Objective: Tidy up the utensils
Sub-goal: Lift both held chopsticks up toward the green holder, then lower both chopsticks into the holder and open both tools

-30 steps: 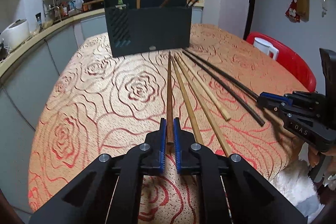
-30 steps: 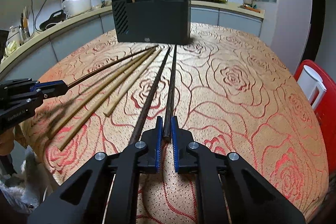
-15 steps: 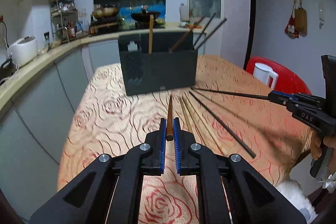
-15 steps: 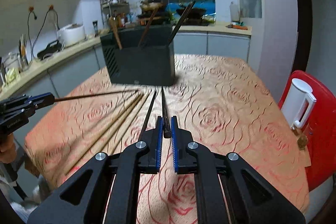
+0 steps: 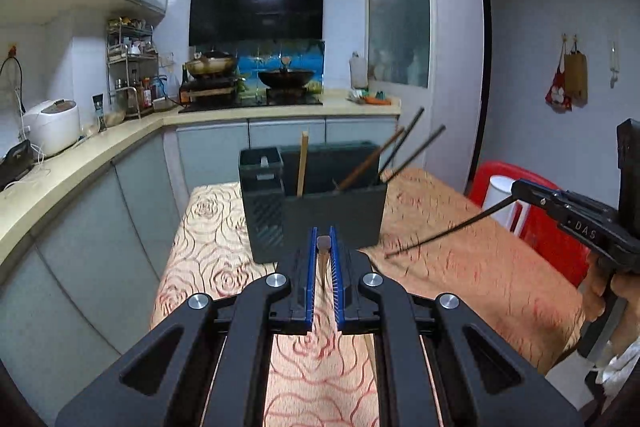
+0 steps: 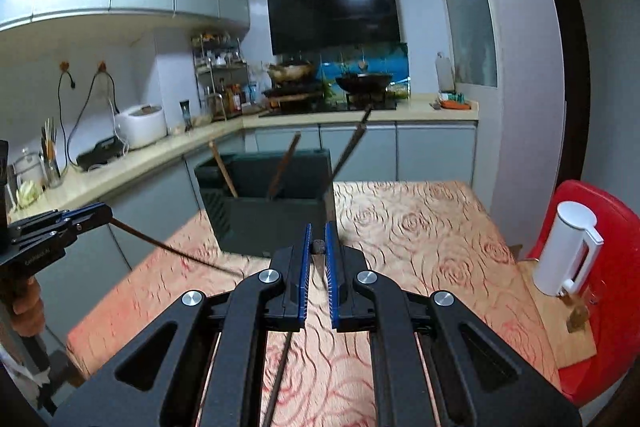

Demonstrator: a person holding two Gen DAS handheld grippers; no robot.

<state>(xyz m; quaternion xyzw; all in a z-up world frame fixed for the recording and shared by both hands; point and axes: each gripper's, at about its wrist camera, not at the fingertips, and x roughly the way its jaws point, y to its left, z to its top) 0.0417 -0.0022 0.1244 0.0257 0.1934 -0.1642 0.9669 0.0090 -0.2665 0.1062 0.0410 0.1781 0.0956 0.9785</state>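
Rose-patterned worktop filling the lower middle of both views, far edge just behind the dark utensil holder at centre. Kitchen counter curving along the left; red chair with white kettle at right. Left claw pinching a brown chopstick, right claw pinching a black chopstick, both lifted clear above the cloth, short of the holder.
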